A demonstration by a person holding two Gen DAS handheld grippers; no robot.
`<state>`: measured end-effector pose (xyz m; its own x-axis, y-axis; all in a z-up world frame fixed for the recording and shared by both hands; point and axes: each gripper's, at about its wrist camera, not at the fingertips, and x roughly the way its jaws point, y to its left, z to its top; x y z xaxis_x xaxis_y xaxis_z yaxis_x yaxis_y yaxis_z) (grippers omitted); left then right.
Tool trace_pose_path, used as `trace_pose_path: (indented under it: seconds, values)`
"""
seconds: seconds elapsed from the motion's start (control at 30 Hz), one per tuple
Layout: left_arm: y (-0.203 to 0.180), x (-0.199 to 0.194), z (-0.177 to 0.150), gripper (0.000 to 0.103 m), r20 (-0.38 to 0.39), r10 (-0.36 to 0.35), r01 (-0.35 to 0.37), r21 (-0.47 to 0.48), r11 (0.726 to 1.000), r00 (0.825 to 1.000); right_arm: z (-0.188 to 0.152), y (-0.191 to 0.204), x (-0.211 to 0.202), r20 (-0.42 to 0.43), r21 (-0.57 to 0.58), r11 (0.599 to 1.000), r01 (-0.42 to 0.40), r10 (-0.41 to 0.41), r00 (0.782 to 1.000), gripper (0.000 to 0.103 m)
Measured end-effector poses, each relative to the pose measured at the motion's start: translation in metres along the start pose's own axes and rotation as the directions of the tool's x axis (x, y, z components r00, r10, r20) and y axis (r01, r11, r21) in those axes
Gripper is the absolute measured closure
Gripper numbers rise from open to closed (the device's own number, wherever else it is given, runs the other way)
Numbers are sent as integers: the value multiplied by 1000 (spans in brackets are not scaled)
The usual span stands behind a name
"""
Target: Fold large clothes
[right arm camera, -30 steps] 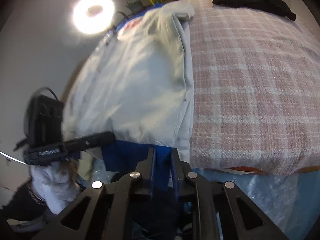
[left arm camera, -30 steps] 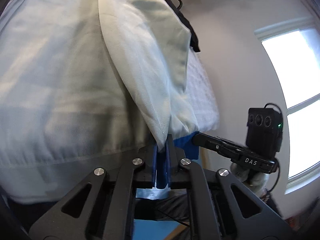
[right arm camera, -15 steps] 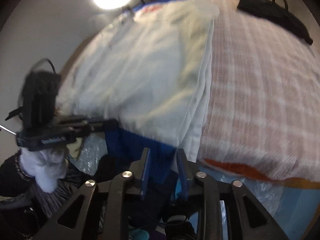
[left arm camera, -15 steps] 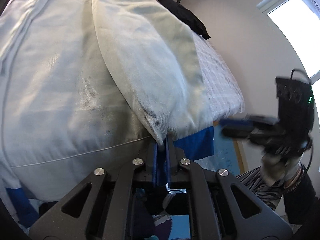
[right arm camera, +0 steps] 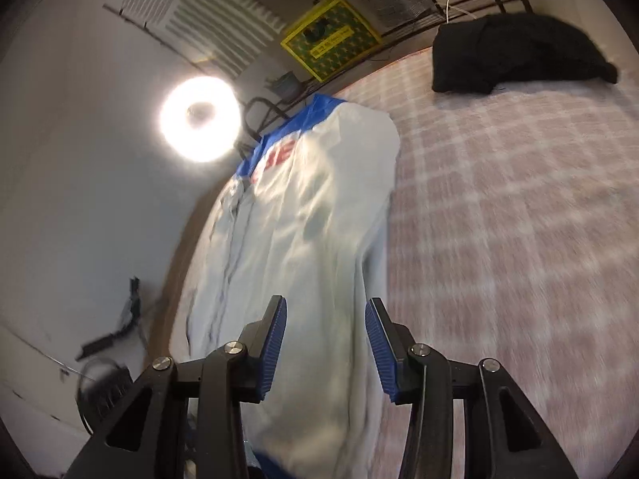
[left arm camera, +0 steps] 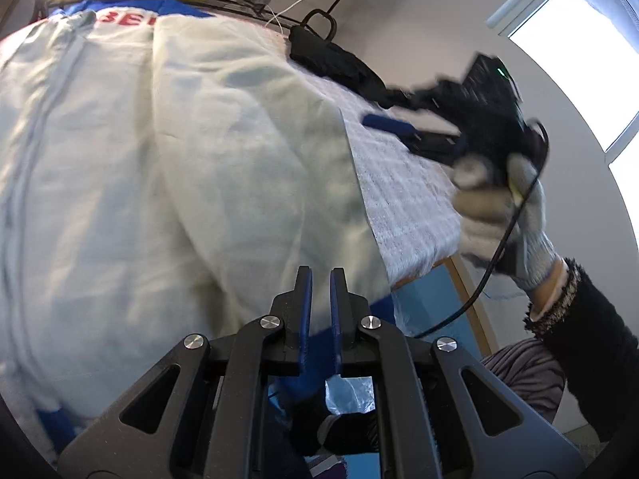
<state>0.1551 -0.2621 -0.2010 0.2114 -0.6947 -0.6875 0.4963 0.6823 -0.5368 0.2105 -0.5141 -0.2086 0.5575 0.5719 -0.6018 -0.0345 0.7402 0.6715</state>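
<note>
- the left wrist view is showing the left gripper (left arm camera: pixel 320 279) with its fingers (left arm camera: pixel 302 299) nearly together, clamping the blue hem of the white garment (left arm camera: pixel 159 183) at the near edge of the bed (left arm camera: pixel 403 199).
- only this view is catching the right gripper (left arm camera: pixel 399 119), blurred, hanging over the checked cover to the right of the garment, carried by a gloved hand (left arm camera: pixel 507 207) with a dark fuzzy sleeve (left arm camera: pixel 587 343) behind it.
- a black cable (left arm camera: pixel 491 263) is trailing down from that gripper across the glove.
- a bright window (left arm camera: pixel 591 60) is filling the far right of this view.
- the right wrist view is showing the right gripper (right arm camera: pixel 325 343) with its fingers (right arm camera: pixel 274 343) apart, having just been opening, with nothing pinched between them; the garment is lying below and beyond.
- the white garment (right arm camera: pixel 311 239) is lying lengthwise on the left part of the bed (right arm camera: pixel 499 219), its blue collar and red lettering at the far end.
- only the right wrist view is showing the ring light (right arm camera: pixel 199 119) glaring on the left wall and the bare stretch of pink checked cover to the right.
- a black garment (right arm camera: pixel 515 56) is lying at the far right corner of the bed, well apart from the white one; the other view is showing it (left arm camera: pixel 331 60) too.
- a yellow-bordered sign (right arm camera: pixel 329 38) is standing beyond the far end of the bed.
</note>
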Motion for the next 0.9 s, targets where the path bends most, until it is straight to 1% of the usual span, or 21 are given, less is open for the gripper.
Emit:
trace_pose_path:
  seconds: [0.07,0.2,0.23,0.37,0.47,0.5,0.53,0.57,0.6,0.63,0.67,0.7,0.73,0.77,0.83,0.87,0.9]
  values:
    - [-2,15,4,98,-12,1,-1,1,1000,1000,12,-6,19,-5,33,999,-42,43,999,59]
    - [0,34,1,98,-63,-13,14,12,1000,998,33,-24,55,-19,108,992,-65,68,998,59]
    - [0,38,0,98,-76,-12,14,21,1000,997,35,-28,58,-18,121,990,-76,79,997,59]
    - [1,47,-1,98,-92,-19,22,27,999,996,56,-45,77,10,202,963,-179,181,984,59]
    - [2,49,-2,98,-99,-23,26,34,999,995,71,-56,87,30,231,956,-179,177,984,59]
    - [2,49,-3,98,-101,-24,28,35,999,995,79,-62,95,40,246,952,-184,179,983,60]
    - [2,50,-3,98,-103,-25,28,35,999,994,85,-65,101,46,250,952,-175,168,985,75]
    - [2,50,-2,98,-104,-25,29,33,999,994,88,-63,102,51,240,958,-157,149,988,84]
    - [2,50,-3,98,-104,-27,30,33,999,994,92,-58,103,51,207,971,-124,116,992,97]
    - [2,52,-3,98,-104,-28,32,31,999,994,95,-50,101,50,157,984,-79,72,996,101]
    - [3,55,-1,98,-104,-29,32,28,999,994,97,-36,98,54,64,998,0,-3,999,102]
    - [4,56,-2,98,-102,-31,34,27,999,994,101,-21,101,68,-48,990,129,-126,990,102]
    - [5,56,-3,98,-99,-29,32,29,999,995,101,-16,105,75,-98,973,209,-202,976,102]
    - [2,55,-4,98,-99,-25,29,34,999,995,102,-16,111,72,-115,963,245,-238,969,102]
    - [0,54,-4,98,-100,-20,24,38,999,995,102,-21,120,47,-99,964,248,-244,969,100]
    - [-2,50,-5,98,-99,-18,22,38,999,995,102,-20,120,43,-100,958,270,-266,963,98]
    - [-4,46,-5,98,-96,-19,23,36,999,995,103,-18,116,46,-100,954,283,-280,959,88]
